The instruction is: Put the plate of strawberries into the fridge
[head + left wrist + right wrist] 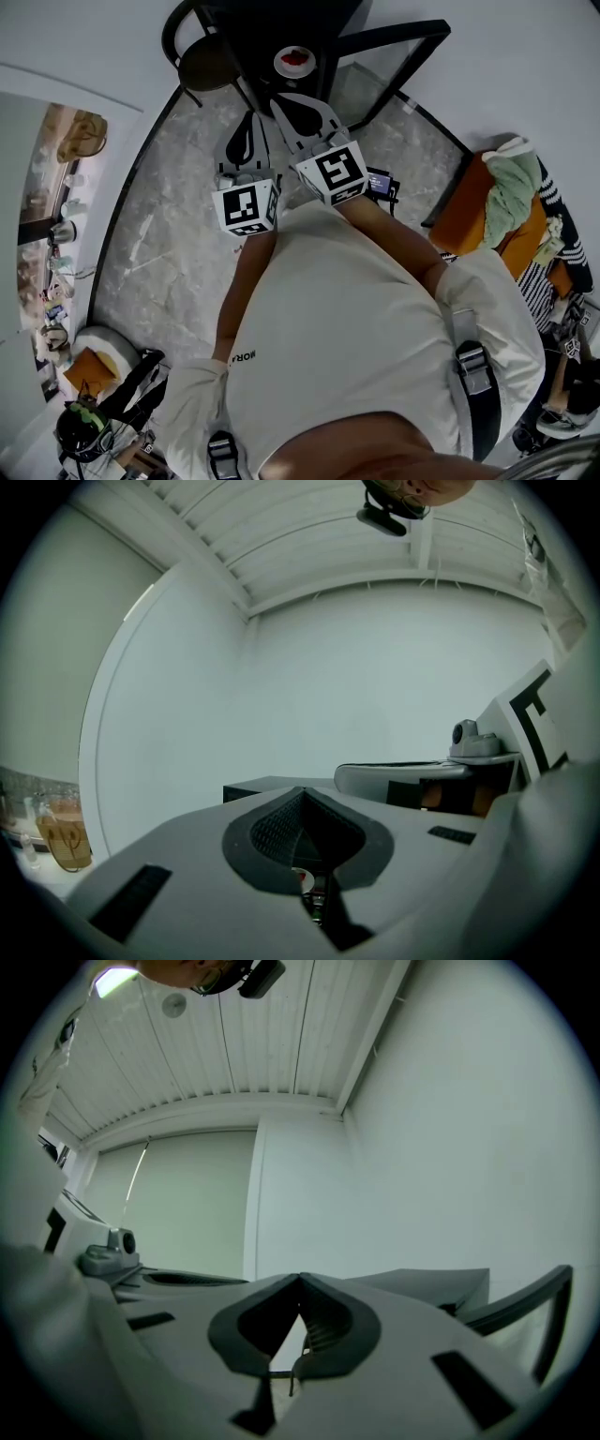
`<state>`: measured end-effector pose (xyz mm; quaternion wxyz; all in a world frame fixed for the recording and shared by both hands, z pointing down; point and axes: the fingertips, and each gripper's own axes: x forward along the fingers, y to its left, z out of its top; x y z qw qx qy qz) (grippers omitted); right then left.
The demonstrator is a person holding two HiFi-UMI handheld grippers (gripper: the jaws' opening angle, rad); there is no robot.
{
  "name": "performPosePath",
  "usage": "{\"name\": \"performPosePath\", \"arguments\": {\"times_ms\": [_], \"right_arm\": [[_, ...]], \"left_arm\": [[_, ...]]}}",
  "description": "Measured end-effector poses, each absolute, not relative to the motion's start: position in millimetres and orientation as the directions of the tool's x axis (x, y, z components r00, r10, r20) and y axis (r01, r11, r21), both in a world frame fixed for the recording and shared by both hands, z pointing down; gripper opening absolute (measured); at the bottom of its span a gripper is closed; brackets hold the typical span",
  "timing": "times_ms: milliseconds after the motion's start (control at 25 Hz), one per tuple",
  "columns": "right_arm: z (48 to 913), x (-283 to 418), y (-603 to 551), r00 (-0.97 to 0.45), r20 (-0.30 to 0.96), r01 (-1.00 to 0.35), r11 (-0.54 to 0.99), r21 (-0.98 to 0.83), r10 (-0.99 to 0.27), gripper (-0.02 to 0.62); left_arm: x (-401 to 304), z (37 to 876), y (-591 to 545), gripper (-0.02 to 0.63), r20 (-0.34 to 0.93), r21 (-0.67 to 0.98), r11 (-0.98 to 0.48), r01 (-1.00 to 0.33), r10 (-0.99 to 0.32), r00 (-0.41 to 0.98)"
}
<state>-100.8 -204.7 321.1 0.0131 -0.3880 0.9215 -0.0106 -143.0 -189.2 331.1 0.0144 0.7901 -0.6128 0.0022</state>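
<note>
In the head view a white plate of red strawberries (297, 62) sits on a black table (267, 28) ahead of me. Both grippers are held side by side in front of my chest, short of the table. The left gripper (250, 117) has its jaws closed tip to tip with nothing in them. The right gripper (283, 97) is shut as well and reaches closest to the plate. In the left gripper view the left gripper (302, 791) tilts up at a white wall, as does the right gripper (300, 1279) in its own view.
A black round chair (202, 61) stands left of the table. An orange seat with a green cloth (502, 202) is at the right. A cluttered counter (52, 244) runs along the left, with a dark bag (94, 422) on the marble floor (169, 244).
</note>
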Motion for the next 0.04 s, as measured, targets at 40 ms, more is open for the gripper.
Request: {"name": "performPosePath", "arguments": {"times_ms": [40], "right_arm": [[321.8, -100.9, -204.6, -0.699, -0.016, -0.715, 0.699, -0.031, -0.715, 0.012]], "left_arm": [[-143.3, 332.2, -188.9, 0.0, 0.023, 0.02, -0.247, -0.969, -0.969, 0.247]]}}
